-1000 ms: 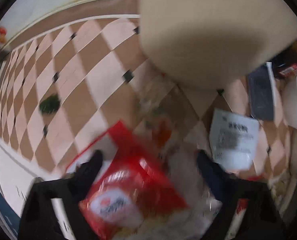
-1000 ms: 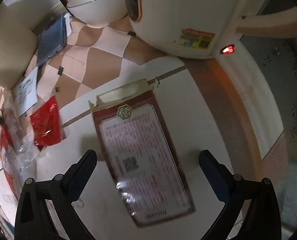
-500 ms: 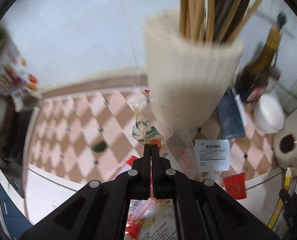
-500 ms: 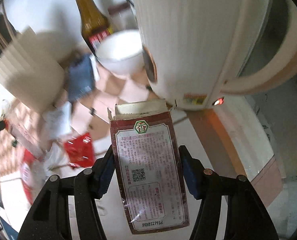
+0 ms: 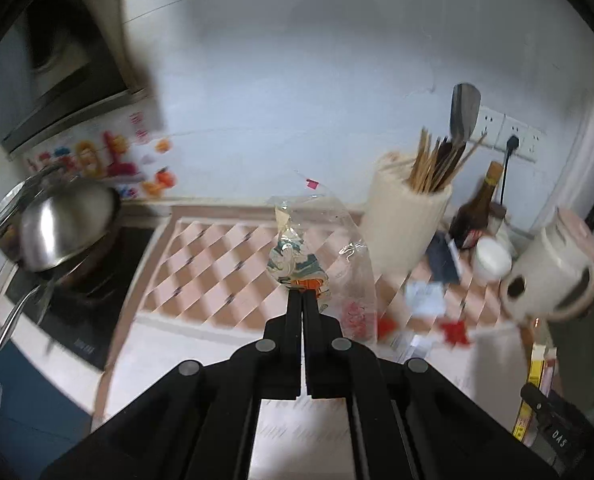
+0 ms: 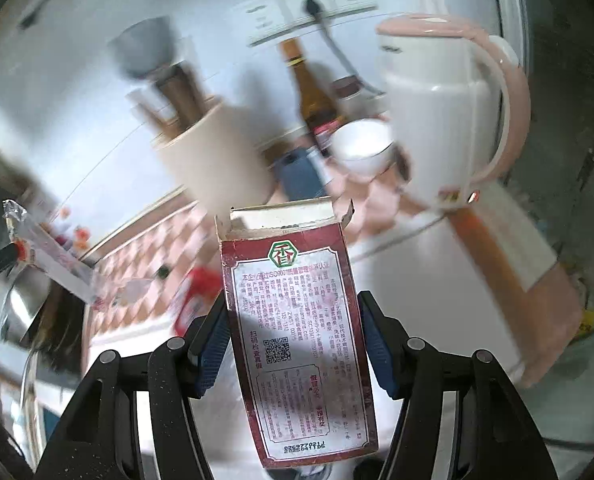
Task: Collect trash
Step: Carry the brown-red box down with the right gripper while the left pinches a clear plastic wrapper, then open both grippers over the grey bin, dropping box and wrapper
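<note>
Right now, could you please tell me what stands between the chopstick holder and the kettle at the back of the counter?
A brown bottle and a white bowl stand between the chopstick holder and the kettle, clearest in the right wrist view.

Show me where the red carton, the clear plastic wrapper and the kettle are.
red carton (image 6: 297, 344), right wrist view, on its printed label.
clear plastic wrapper (image 5: 297, 260), left wrist view, on its printed middle.
kettle (image 6: 437, 128), right wrist view, on its white body.

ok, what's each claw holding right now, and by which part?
Left claw: clear plastic wrapper, pinched at its lower printed end. Right claw: opened red carton, clamped across its side edges.
</note>
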